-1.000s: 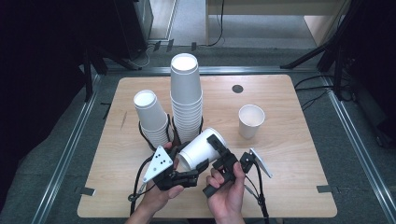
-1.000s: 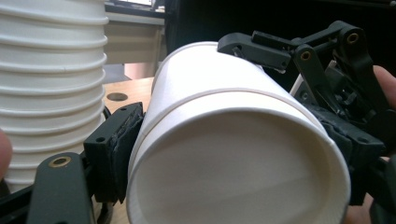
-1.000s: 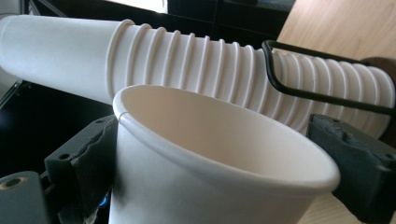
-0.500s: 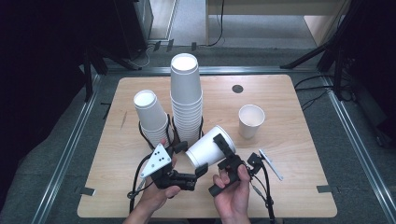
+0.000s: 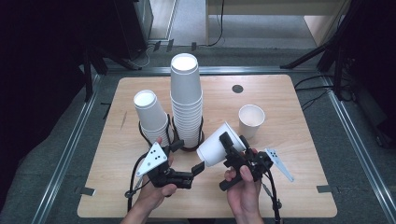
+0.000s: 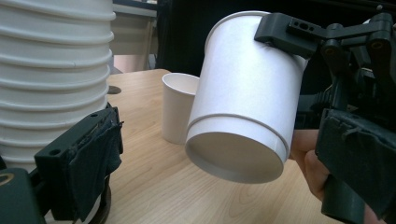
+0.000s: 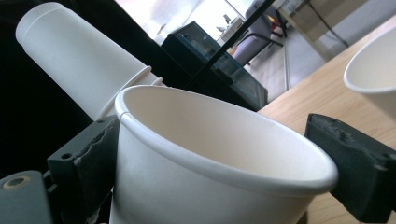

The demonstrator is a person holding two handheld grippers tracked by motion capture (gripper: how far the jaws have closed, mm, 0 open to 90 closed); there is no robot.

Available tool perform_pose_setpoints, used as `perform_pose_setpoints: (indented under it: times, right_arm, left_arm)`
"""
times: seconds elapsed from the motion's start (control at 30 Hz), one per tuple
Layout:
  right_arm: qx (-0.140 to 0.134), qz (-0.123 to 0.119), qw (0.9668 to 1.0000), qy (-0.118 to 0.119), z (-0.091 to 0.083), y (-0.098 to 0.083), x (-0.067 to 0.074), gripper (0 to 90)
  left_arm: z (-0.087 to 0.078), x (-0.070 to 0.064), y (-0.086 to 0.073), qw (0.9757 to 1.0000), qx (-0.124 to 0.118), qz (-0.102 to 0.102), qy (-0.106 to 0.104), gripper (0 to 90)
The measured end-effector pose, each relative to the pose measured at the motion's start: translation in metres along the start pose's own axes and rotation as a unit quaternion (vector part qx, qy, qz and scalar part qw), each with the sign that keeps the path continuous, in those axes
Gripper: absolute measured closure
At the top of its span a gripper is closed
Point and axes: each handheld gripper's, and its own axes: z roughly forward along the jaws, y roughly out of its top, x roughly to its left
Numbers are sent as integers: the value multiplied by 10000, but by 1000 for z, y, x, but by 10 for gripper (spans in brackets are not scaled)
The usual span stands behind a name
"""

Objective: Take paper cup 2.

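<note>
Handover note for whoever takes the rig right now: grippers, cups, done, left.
Left gripper: jaws just opened, nothing between them.
Right gripper: shut on held cup, tilted in the air, off the table.
Tall stack and short stack sit in their holders; lone cup stands upright to the right.
Done: one cup separated.
Left, probably: set it upright near the lone cup.

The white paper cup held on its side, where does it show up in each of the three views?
High view: the white paper cup lies tilted right of centre, clamped by the right hand-held gripper.
Left gripper view: centre-right, base facing the camera.
Right gripper view: bottom centre, open mouth upward.
Shared landmark: the single upright white paper cup, also at and.
</note>
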Motion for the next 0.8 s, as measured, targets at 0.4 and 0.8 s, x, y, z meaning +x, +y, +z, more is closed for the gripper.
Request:
perform_pose_setpoints:
  times: [0.4, 0.8]
  right_arm:
    - [-43, -1427, 9893, -305, 4, 6, -9, 72]
    - [-372, -2940, 9538, -489, -11, 10, -38, 71]
  left_arm:
    - [-1, 4, -1, 10000, 17, -22, 45, 10]
    - [1, 7, -3, 9999, 77, -56, 63, 10]
